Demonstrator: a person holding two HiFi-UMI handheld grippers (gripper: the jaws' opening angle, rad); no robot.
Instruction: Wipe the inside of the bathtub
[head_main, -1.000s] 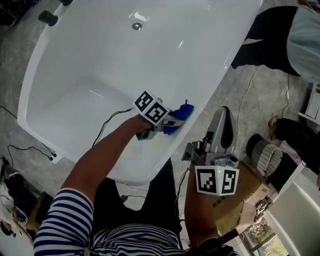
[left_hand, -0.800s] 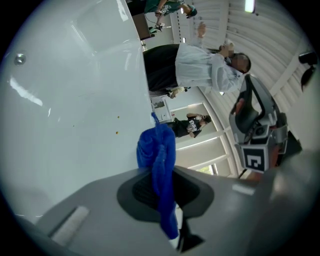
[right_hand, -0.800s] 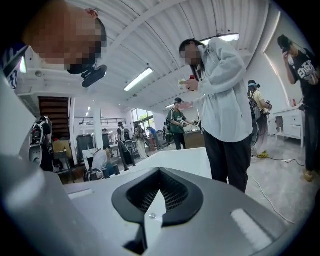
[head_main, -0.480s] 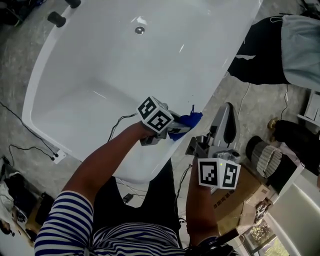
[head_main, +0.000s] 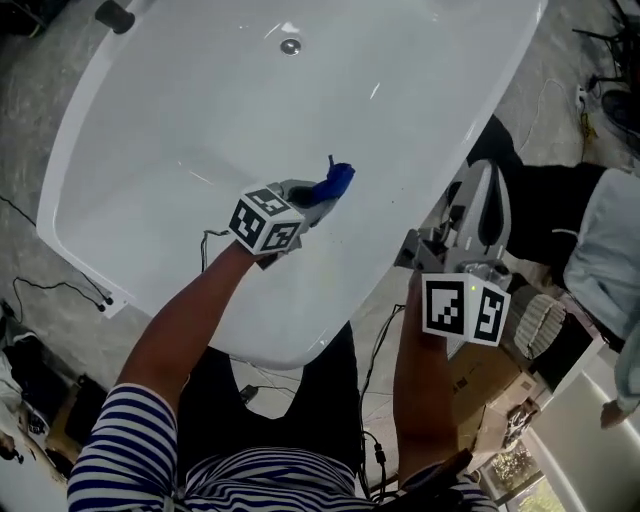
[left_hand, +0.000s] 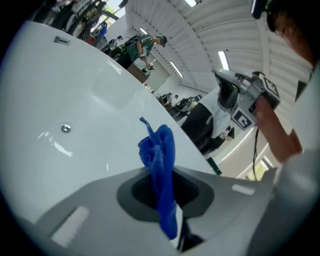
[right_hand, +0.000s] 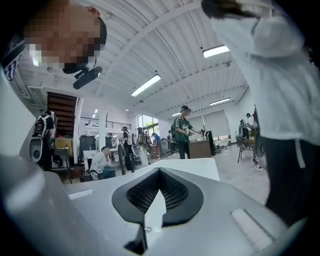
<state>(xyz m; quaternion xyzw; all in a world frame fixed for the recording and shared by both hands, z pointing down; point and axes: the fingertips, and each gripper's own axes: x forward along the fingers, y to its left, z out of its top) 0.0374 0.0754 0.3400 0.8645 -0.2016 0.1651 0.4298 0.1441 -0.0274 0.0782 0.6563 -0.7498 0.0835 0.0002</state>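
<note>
One blue cloth (left_hand: 159, 155) is pinched between the jaws of the left tool (left_hand: 165, 200), which are shut on its lower part. The rest of the cloth sticks out past the jaw tips as a narrow, bunched, crumpled strip with a thin strand standing up at its far end.

In the head view the left tool (head_main: 312, 197) reaches into the one white tub (head_main: 180, 110), and the cloth (head_main: 332, 183) hangs at its front over the tub's inner wall, toward the right rim and about halfway along it. Whether the cloth touches the white surface cannot be told. The tub's inside is glossy and bare, with one round metal drain (head_main: 290, 46) near the far end, well apart from the cloth. The left gripper view shows the same drain (left_hand: 65, 128) to the left of the cloth.

The right tool (head_main: 418, 250) is held outside the tub, just beyond its right rim and above the floor. In its own view the jaws of the right tool (right_hand: 150, 210) are closed together with nothing between them.

There are two tools, one cloth, one tub and one drain.
</note>
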